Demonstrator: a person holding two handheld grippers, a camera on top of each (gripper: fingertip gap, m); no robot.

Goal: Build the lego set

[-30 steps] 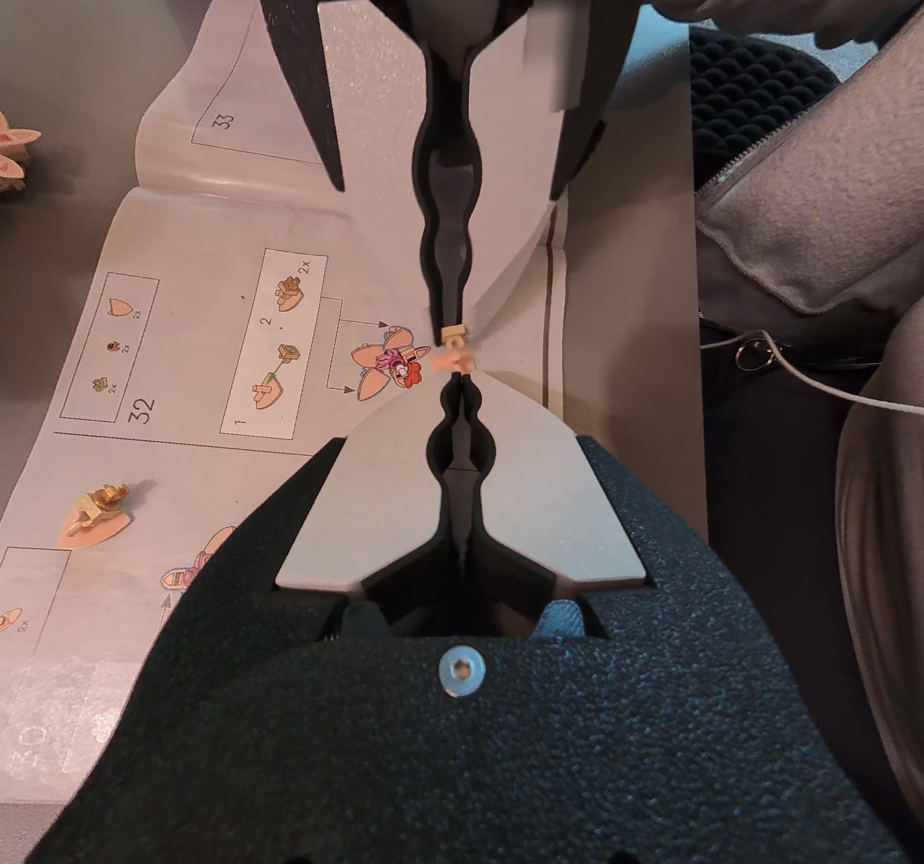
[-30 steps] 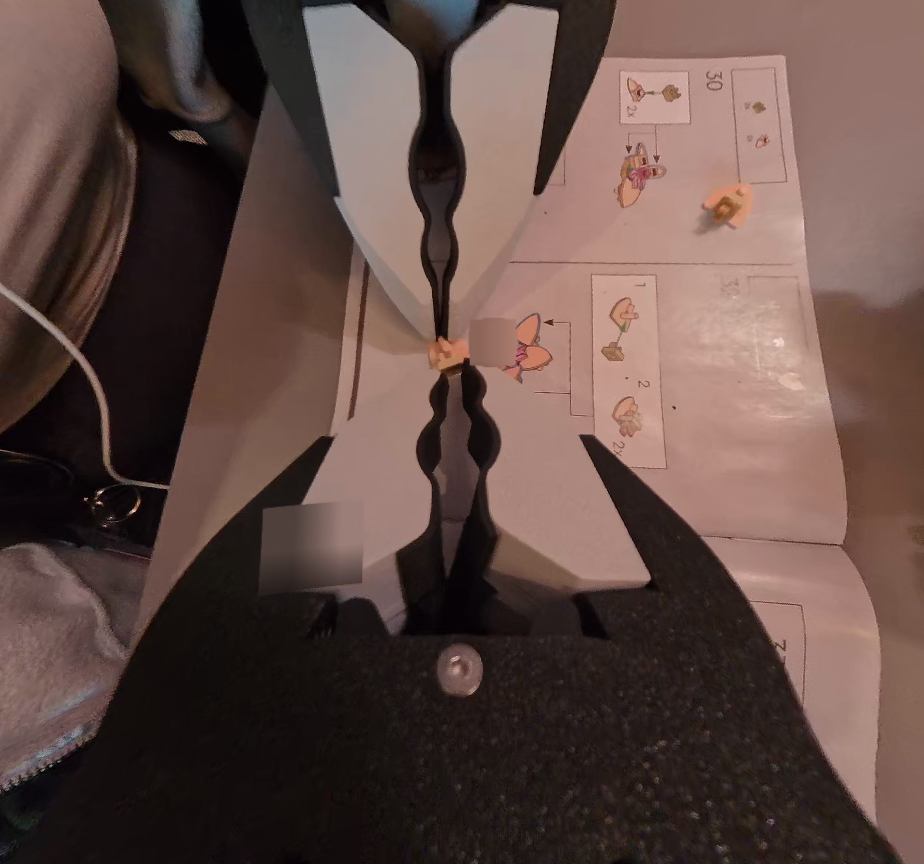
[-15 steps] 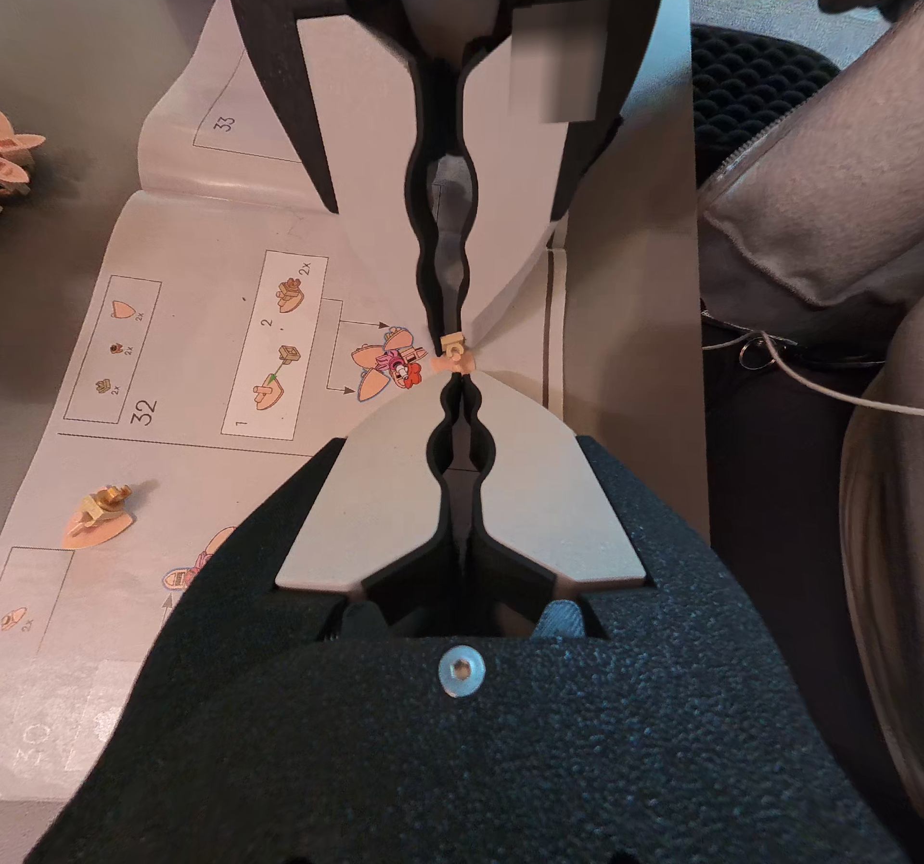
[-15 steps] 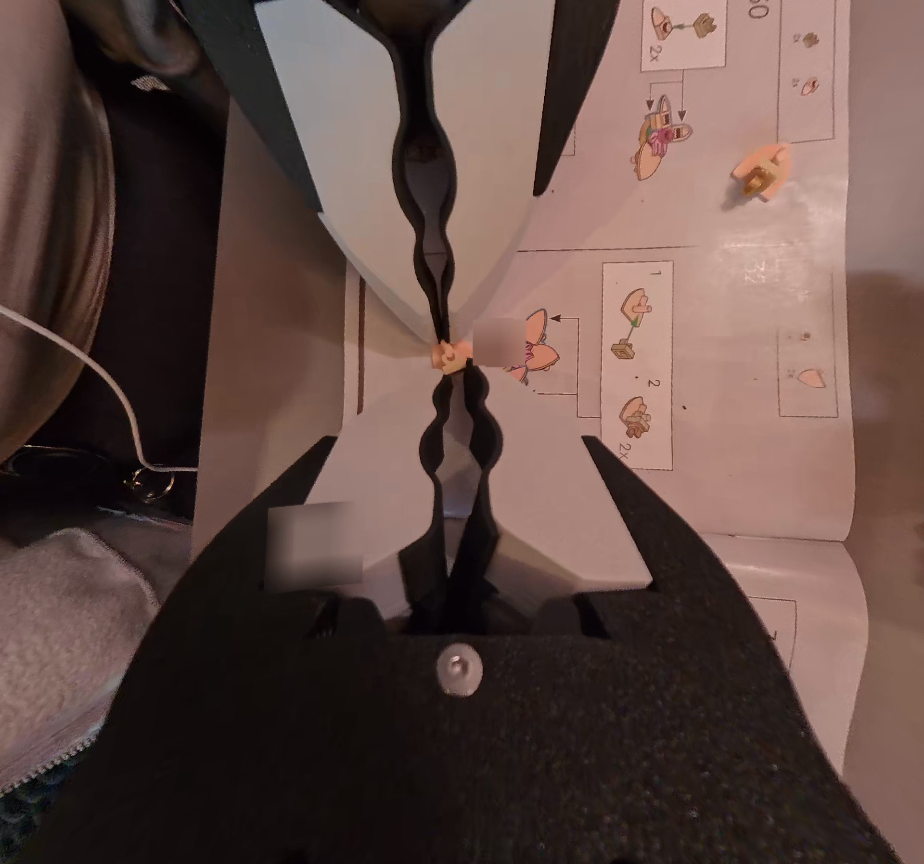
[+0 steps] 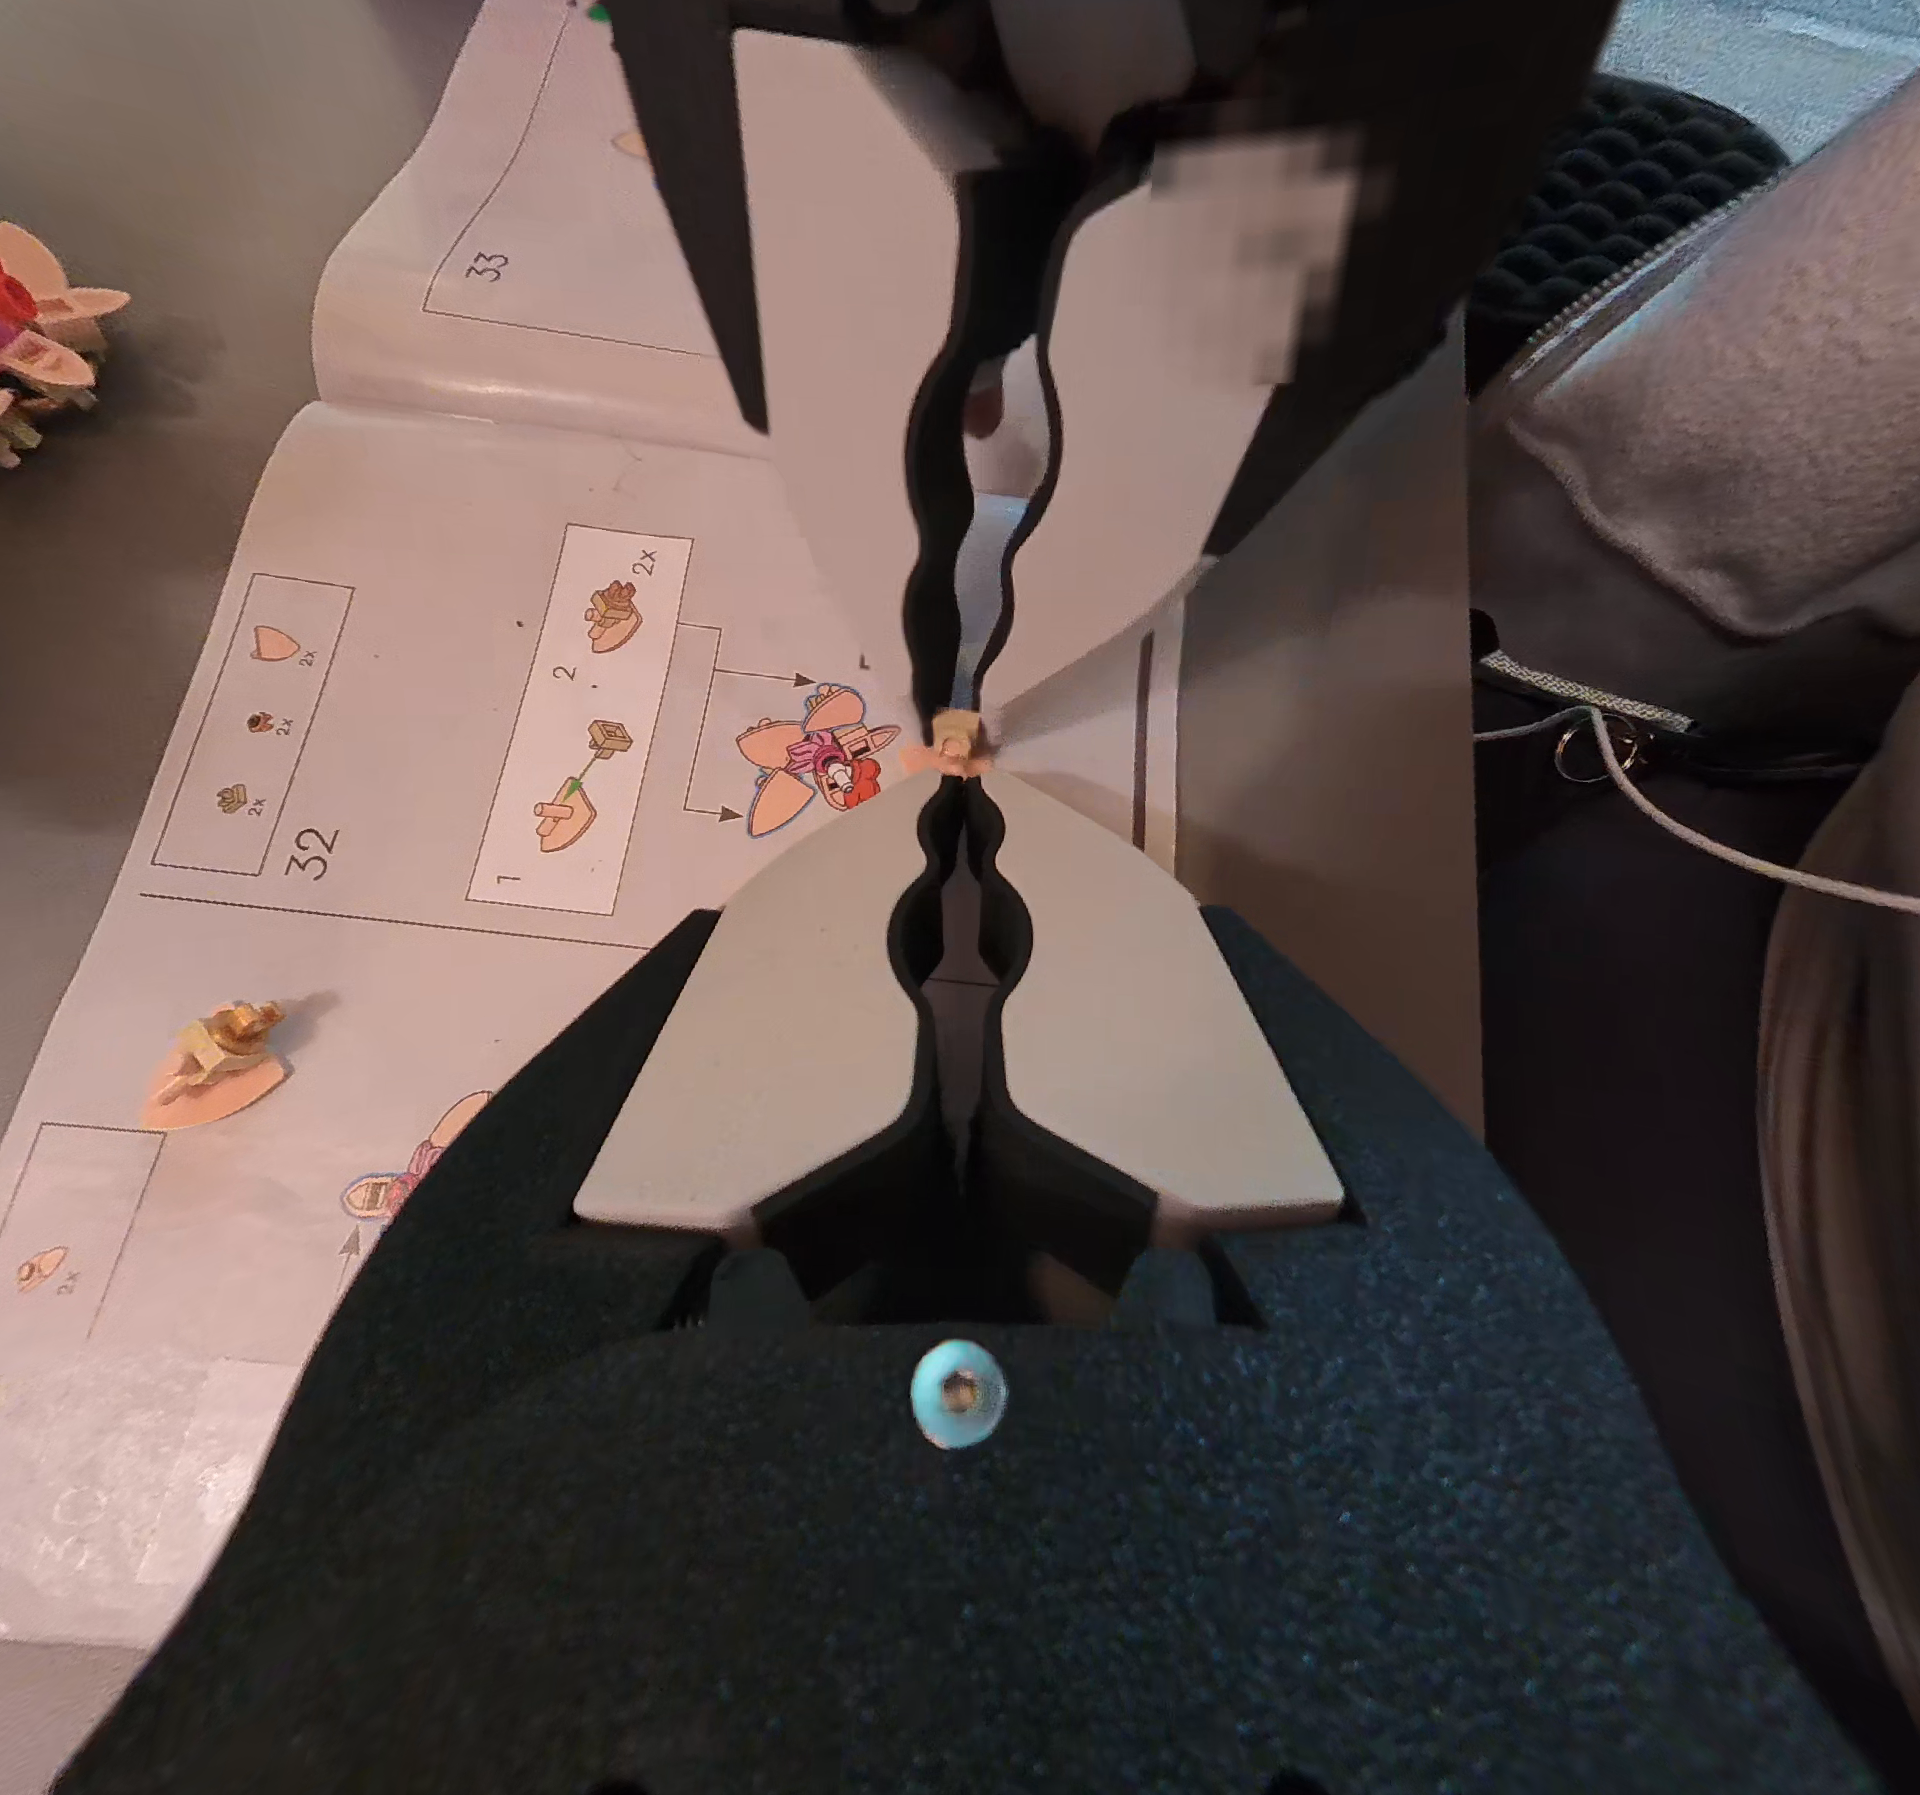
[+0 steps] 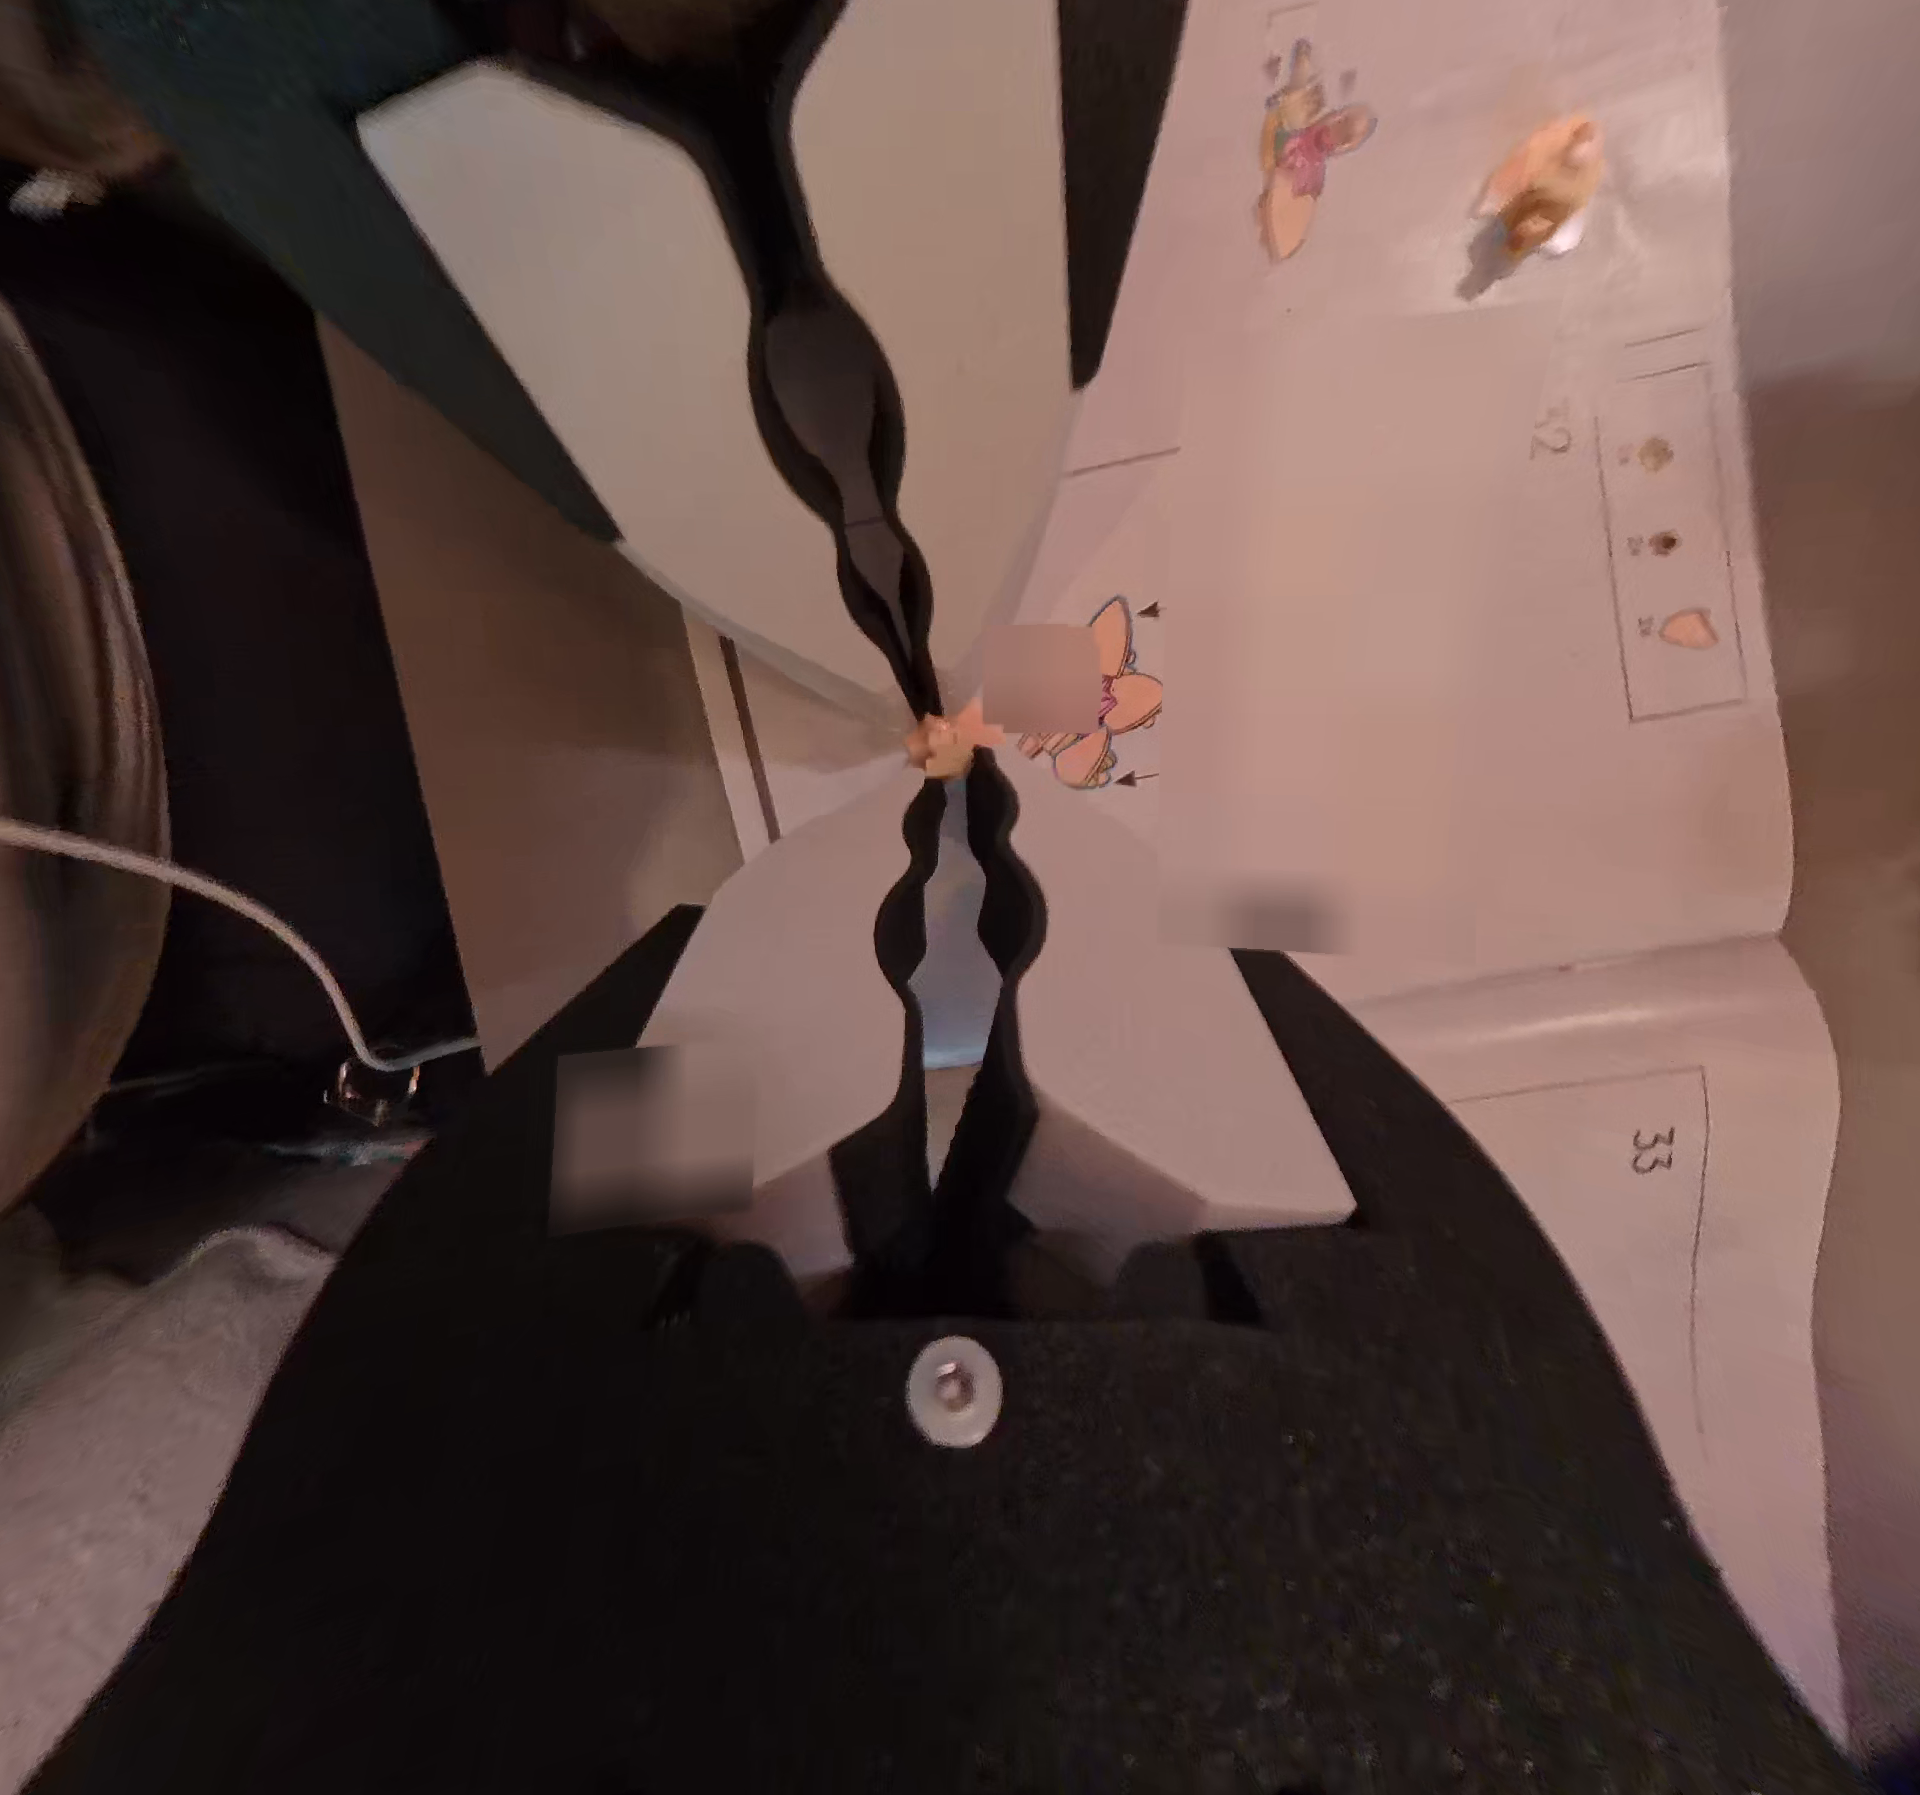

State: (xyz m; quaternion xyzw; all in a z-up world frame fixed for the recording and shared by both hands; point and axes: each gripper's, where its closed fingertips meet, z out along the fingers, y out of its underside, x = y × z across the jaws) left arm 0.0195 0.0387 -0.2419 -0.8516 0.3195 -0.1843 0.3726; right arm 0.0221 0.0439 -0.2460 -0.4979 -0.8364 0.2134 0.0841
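Observation:
Both grippers meet tip to tip above the open instruction booklet [image 5: 436, 706]. My left gripper [image 5: 951, 781] is shut on a small peach petal piece [image 5: 920, 758]. My right gripper [image 6: 948, 781] is shut on a tiny tan clip piece [image 6: 940, 746]. The tan piece [image 5: 954, 729] sits against the peach petal, the two touching between the fingertips. In the left wrist view the right gripper [image 5: 951, 706] comes in from the top. In the right wrist view the left gripper [image 6: 923, 701] comes in from the top. How the pieces join is hidden by the tips.
A finished peach petal with a gold piece [image 5: 213, 1070] lies on the booklet, also in the right wrist view [image 6: 1538, 187]. A pink and peach flower build [image 5: 42, 343] sits on the table at far left. A person's grey jacket [image 5: 1714, 415] and cord lie beyond the table edge. Less than 4 cm separates the two grippers' tips.
The two grippers have closed the small gap between them, so the tan piece now presses on the peach petal. The right gripper has tilted and moved closer over the booklet.

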